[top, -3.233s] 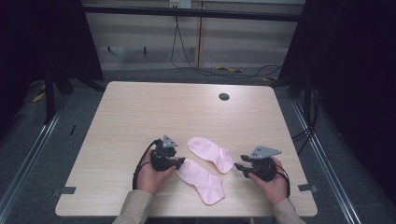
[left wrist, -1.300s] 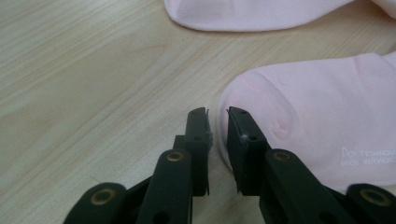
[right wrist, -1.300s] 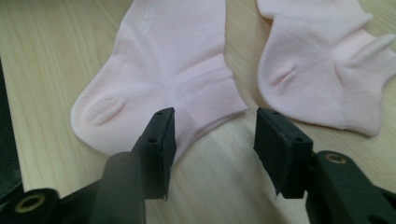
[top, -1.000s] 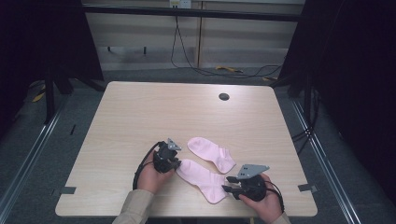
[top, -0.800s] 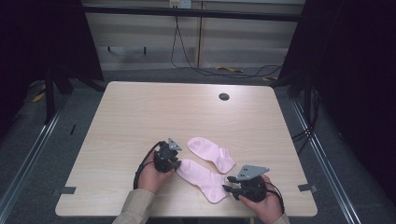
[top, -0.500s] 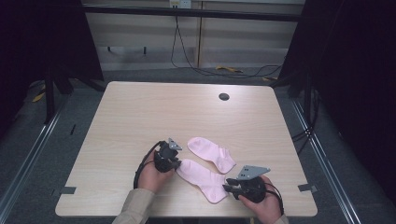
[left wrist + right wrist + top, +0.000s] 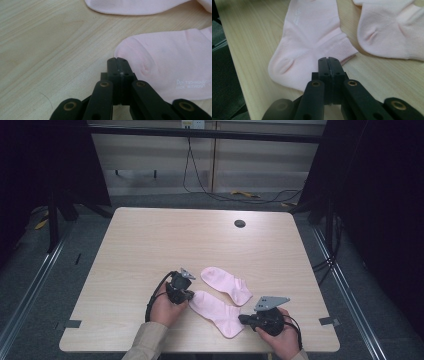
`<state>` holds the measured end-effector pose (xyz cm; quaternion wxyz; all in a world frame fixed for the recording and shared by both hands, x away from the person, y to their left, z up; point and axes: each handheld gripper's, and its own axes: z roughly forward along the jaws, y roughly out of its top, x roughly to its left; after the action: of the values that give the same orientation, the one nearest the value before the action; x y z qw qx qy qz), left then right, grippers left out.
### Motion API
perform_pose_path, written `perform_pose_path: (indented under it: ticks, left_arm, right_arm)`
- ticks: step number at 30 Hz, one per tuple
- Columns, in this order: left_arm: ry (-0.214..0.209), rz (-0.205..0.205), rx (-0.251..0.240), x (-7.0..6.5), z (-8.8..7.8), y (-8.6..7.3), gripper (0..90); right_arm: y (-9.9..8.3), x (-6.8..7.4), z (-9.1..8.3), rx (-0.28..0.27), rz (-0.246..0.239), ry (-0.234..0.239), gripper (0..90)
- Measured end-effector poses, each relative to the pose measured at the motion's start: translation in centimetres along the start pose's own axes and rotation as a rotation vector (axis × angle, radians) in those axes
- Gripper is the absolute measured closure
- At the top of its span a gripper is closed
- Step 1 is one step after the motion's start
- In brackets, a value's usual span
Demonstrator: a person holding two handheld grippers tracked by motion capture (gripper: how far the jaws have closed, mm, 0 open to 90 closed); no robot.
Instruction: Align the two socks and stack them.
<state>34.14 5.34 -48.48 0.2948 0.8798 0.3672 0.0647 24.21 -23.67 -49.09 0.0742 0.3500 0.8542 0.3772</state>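
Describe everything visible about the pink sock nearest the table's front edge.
The near pale pink knit sock lies flat on the light wooden table, toe toward the left gripper, ribbed cuff toward the right gripper. Small white lettering marks its foot. Both grippers' fingers are shut at its ends; whether they pinch fabric is unclear.

Beige sleeve [image 7: 145, 344]; black left gripper [image 7: 186, 296] with brass-ringed screws (grey three-cornered plate on top), black cable.
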Motion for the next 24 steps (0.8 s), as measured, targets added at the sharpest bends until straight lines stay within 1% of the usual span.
perform_pose_path:
  ticks: [1, 3, 5, 7, 12, 13, 15, 16, 20, 24]
  left_arm:
    - [0.003, 0.006, 0.005, 0.0, -0.1, 0.0, 90.0]
    - [-0.013, 0.0, -0.004, -0.1, -0.4, 0.1, 90.0]
    - [-0.015, 0.001, -0.021, 0.0, -0.8, 0.3, 90.0]
    - [-0.019, -0.011, -0.044, 0.1, -1.5, 0.6, 90.0]
    - [-0.023, -0.008, -0.073, 0.3, -2.5, 1.2, 90.0]
    - [-0.017, -0.009, -0.077, 0.3, -2.7, 1.4, 90.0]
    - [-0.018, -0.014, -0.09, 0.3, -3.0, 1.8, 90.0]
    - [-0.018, -0.008, -0.09, 0.4, -3.0, 1.9, 90.0]
    - [-0.021, -0.014, -0.097, 0.7, -3.0, 2.9, 90.0]
    - [-0.025, -0.012, -0.108, 1.0, -3.1, 3.8, 90.0]
  right_arm:
    - [0.0, 0.0, 0.0, -0.002, 0.0, 0.0, 89.6]
    - [0.2, 0.1, -0.2, -0.012, 0.001, 0.01, 89.6]
    - [0.4, 0.0, -0.4, -0.021, 0.002, 0.012, 89.6]
    - [0.5, 0.0, -0.6, -0.031, 0.001, 0.016, 89.6]
    - [1.1, -0.2, -1.2, -0.067, 0.0, 0.029, 89.6]
    - [1.2, -0.2, -1.4, -0.077, 0.007, 0.035, 89.6]
    - [1.6, -0.6, -1.8, -0.097, 0.016, 0.037, 89.6]
    - [1.8, -0.8, -1.9, -0.105, 0.019, 0.037, 89.7]
    - [2.1, -1.5, -2.4, -0.117, 0.029, 0.036, 89.6]
    - [2.5, -2.3, -2.7, -0.126, 0.036, 0.047, 89.7]
